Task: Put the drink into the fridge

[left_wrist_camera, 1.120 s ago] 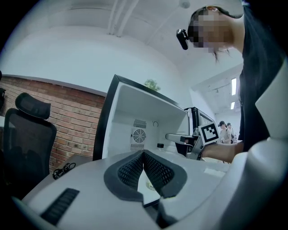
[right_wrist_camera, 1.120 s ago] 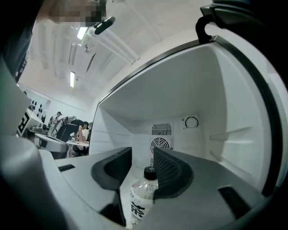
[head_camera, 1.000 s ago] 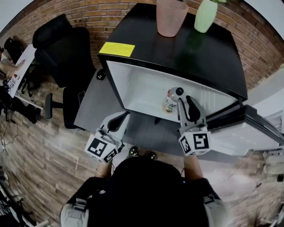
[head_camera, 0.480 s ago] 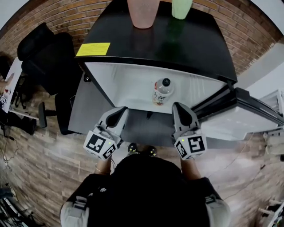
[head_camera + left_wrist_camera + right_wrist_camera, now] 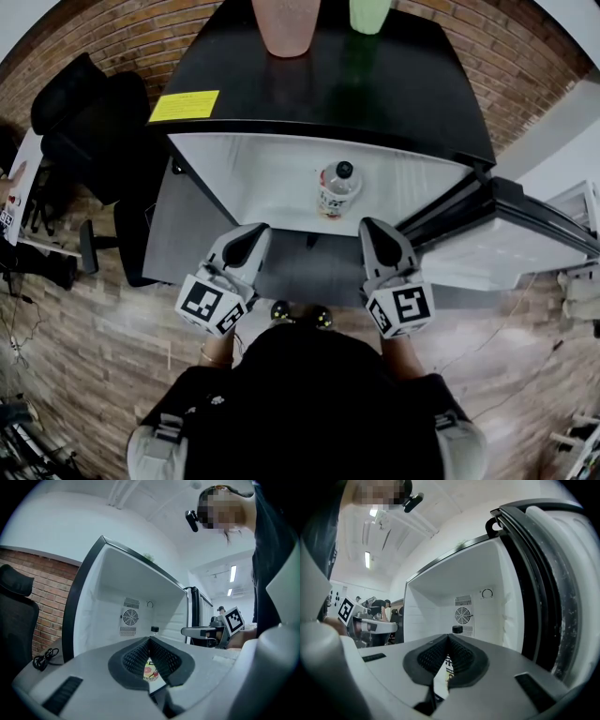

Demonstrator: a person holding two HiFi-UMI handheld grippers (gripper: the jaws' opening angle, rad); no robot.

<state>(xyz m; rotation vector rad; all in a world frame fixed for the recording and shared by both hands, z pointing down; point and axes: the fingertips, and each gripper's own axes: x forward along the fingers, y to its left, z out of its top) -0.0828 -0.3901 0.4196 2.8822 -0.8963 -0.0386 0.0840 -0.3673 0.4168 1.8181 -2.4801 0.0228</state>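
The drink, a small clear bottle with a black cap and a printed label, stands upright on the white floor of the open black mini fridge. Both grippers hover in front of the opening, apart from the bottle. My left gripper is shut and empty. My right gripper is shut and empty too. In the left gripper view the bottle's label shows behind the shut gripper. In the right gripper view the bottle's cap rises just past the shut gripper.
The fridge door stands swung open at the right. A pink cup and a green cup stand on the fridge top, with a yellow sticker near its left edge. A black office chair is at the left.
The right gripper, which stood open by the bottle inside the fridge, has drawn back out and shut. The bottle stays standing in the fridge. The left gripper has barely moved.
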